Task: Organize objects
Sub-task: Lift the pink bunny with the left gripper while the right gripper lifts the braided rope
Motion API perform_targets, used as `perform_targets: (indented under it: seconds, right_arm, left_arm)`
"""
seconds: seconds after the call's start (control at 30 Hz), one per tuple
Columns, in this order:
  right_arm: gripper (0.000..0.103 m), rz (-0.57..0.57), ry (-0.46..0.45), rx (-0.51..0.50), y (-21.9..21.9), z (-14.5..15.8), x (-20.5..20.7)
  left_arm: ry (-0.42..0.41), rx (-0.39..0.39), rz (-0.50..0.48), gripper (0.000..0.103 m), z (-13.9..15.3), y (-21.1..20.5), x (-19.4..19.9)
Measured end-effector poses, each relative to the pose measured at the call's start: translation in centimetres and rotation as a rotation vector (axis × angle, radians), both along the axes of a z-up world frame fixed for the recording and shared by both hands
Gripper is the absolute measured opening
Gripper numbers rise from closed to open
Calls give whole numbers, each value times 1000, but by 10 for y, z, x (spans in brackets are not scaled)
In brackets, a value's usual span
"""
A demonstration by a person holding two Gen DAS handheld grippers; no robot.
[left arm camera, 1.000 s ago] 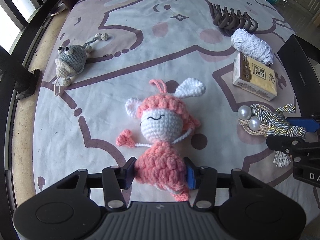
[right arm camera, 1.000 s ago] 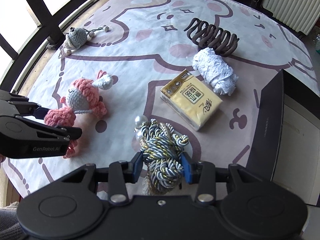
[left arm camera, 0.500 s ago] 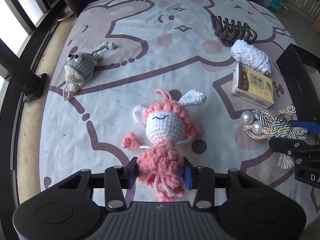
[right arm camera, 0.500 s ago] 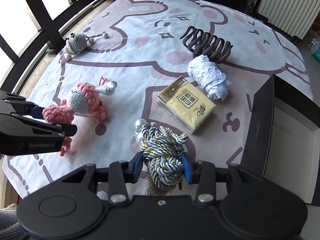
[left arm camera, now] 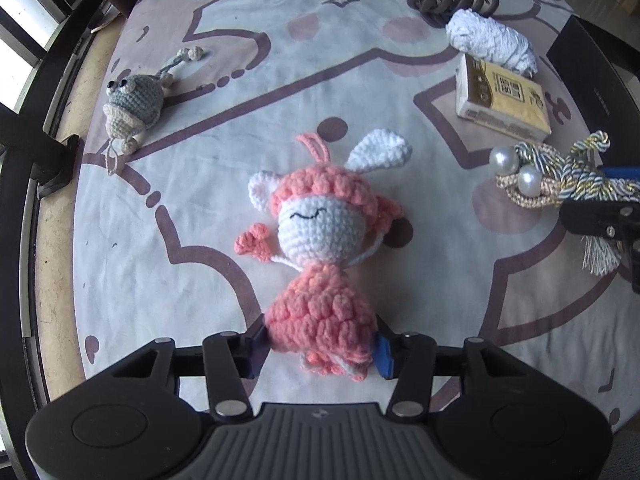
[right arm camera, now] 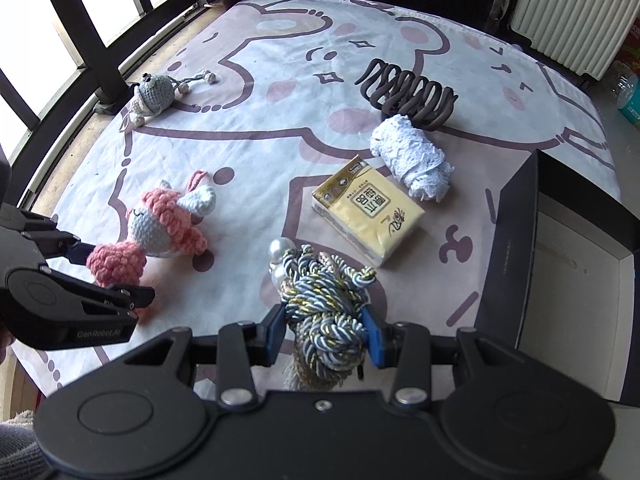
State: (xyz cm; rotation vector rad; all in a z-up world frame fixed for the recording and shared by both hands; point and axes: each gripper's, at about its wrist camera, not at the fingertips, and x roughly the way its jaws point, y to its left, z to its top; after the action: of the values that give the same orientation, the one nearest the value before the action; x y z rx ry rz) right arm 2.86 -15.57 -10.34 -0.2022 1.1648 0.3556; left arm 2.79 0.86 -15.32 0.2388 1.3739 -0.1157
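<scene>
Left wrist view: our left gripper (left arm camera: 320,342) has jaws pinched tight on skirt end of pink crochet doll (left arm camera: 318,240), doll's head lying forward on cartoon-print cloth (left arm camera: 248,64). Right wrist view: our right gripper (right arm camera: 325,330) clamps twisted cord tassel (right arm camera: 326,300), pearls (right arm camera: 280,247) sticking out front. Tissue pack (right arm camera: 368,211) just beyond it, white lace roll (right arm camera: 412,160) and brown hair claw (right arm camera: 408,94) further back, grey crochet critter (right arm camera: 154,94) far left, open dark box (right arm camera: 560,264) at right edge.

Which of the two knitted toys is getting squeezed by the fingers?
The pink crochet doll with the white face: the left gripper pinches its pink body. The grey crochet frog lies alone near the cloth's far left edge, untouched.
</scene>
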Motion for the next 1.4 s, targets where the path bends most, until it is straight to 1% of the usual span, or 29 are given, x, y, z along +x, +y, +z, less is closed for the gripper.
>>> perform_targets:
  seconds: [0.07,0.13,0.3,0.47,0.77,1.0,1.27,1.4]
  right_arm:
    - [42,0,-1,0,0,0,0]
    - [42,-2,1,0,0,0,1]
    - [42,-3,1,0,0,-1,2]
    - [42,1,-8,-4,1,0,2]
    - [42,-12,-49,-5,-2,10,0]
    - [42,-32,-83,14,-7,22,-4]
    - [42,-44,-112,27,-10,31,-6]
    - [42,-45,-113,31,-10,32,-7]
  left_arm:
    - [12,2,4,52,-3,2,0]
    - [11,-13,19,49,-2,6,1]
    - [-23,-19,26,37,4,6,3]
    - [-83,-28,53,32,17,9,6]
    - [-171,-44,87,30,39,13,6]
    - [-216,-61,108,29,52,17,2]
    - [-243,-68,127,29,60,20,0]
    - [-223,-68,112,30,58,19,0]
